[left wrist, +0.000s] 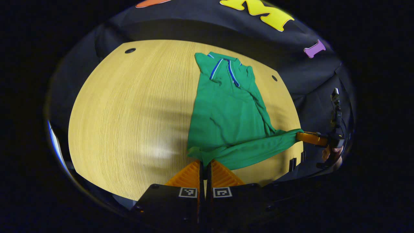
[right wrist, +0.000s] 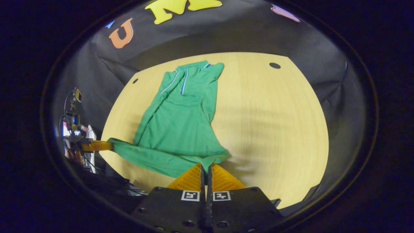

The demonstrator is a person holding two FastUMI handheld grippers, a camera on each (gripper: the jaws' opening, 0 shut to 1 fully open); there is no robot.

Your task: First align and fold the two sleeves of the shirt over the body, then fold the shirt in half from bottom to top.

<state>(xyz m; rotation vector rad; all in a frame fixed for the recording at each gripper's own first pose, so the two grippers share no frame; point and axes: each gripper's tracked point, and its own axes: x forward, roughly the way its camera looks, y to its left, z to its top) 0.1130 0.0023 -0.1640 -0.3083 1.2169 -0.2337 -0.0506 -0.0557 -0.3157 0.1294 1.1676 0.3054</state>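
While one green shirt (left wrist: 229, 113) lies mid-frame on the wooden counter (left wrist: 129, 113), two hand-held grippers pinch its bottom hem: left hand-held gripper (left wrist: 204, 164) at lower centre, right hand-held gripper (right wrist: 205, 166) likewise.

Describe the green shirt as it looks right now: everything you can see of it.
The green shirt is a soft knit polo with a blue and white striped collar at the far end. It lies lengthwise on the wooden table, both sleeves already folded over the body. The left tongs and right tongs each pinch a bottom hem corner, stretching the hem between them, slightly raised.
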